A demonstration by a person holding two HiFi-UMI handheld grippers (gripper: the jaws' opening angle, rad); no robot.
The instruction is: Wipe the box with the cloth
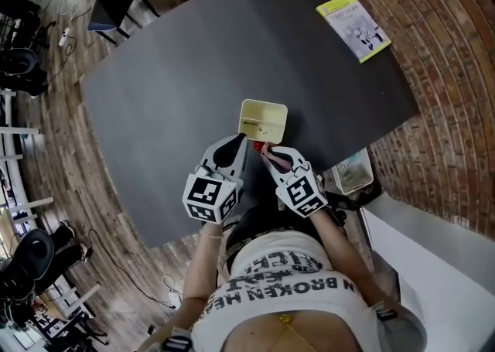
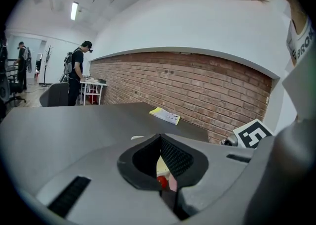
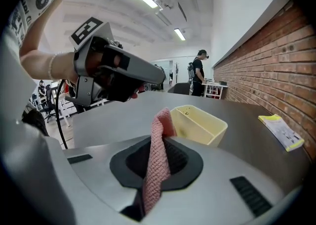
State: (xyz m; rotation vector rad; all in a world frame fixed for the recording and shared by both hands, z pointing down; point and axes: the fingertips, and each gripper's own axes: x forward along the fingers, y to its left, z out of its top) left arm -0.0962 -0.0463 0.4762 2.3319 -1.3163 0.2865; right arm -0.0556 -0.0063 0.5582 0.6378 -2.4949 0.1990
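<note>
A pale yellow open box [image 1: 263, 118] stands on the dark grey table [image 1: 170, 111], just ahead of both grippers. My right gripper [image 1: 268, 152] is shut on a pink knitted cloth [image 3: 157, 159], which sticks up between its jaws; the box [image 3: 197, 125] is close in front of it. My left gripper [image 1: 244, 141] sits beside it on the left with its jaws shut. A small red thing [image 1: 257, 145] shows by its tips, and I cannot tell whether it is held. The left gripper [image 3: 123, 73] hovers above the table in the right gripper view.
A yellow-edged booklet [image 1: 353, 27] lies at the table's far right corner. A white basket [image 1: 352, 171] sits off the table's near right edge. The table's near edge runs just under the grippers. A person [image 2: 79, 73] stands at a distant desk. A brick wall [image 2: 197, 85] lies beyond the table.
</note>
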